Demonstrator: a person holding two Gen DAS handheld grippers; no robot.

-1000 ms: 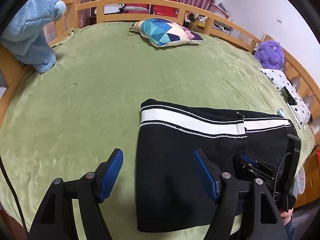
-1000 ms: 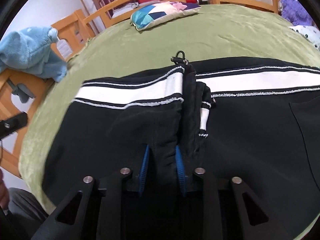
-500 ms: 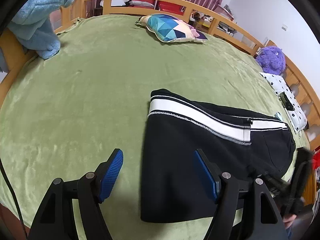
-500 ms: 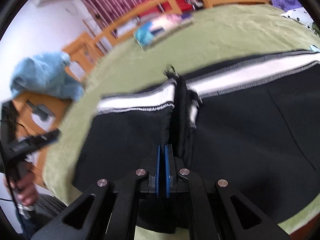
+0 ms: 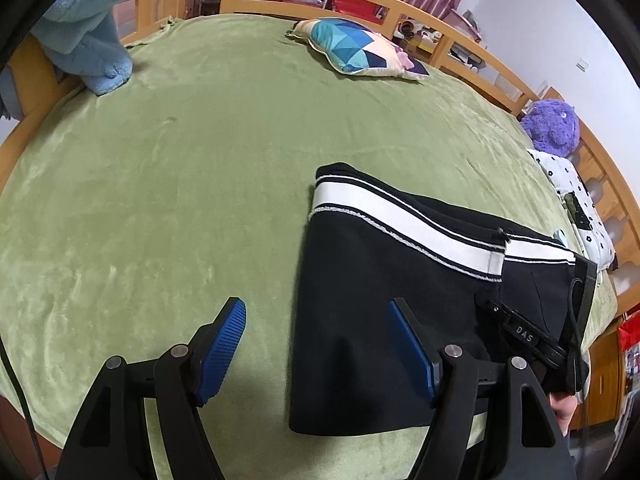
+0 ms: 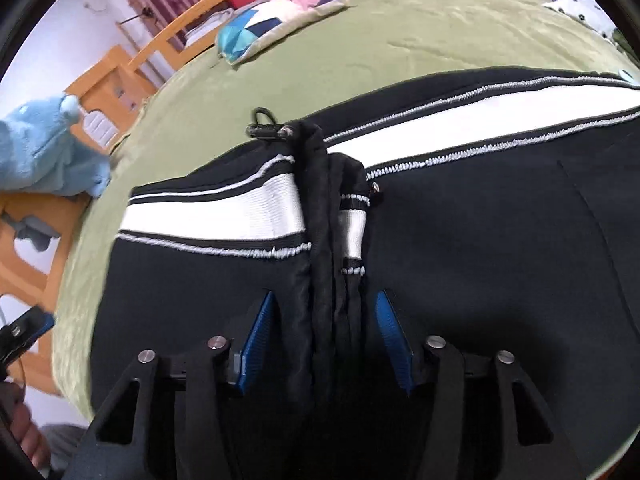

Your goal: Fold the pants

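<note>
Black pants (image 5: 376,304) folded on green bed (image 5: 168,184), both grippers spread, holding nothing.

Left gripper (image 5: 320,344): fingers wide apart, straddling the pants' left folded edge. Right gripper (image 6: 325,338): blue fingers (image 6: 258,336) parted either side of a bunched ridge of cloth, not pinching it. White stripe (image 6: 224,216) faces up. Patterned pillow (image 5: 360,50) well beyond.
</note>
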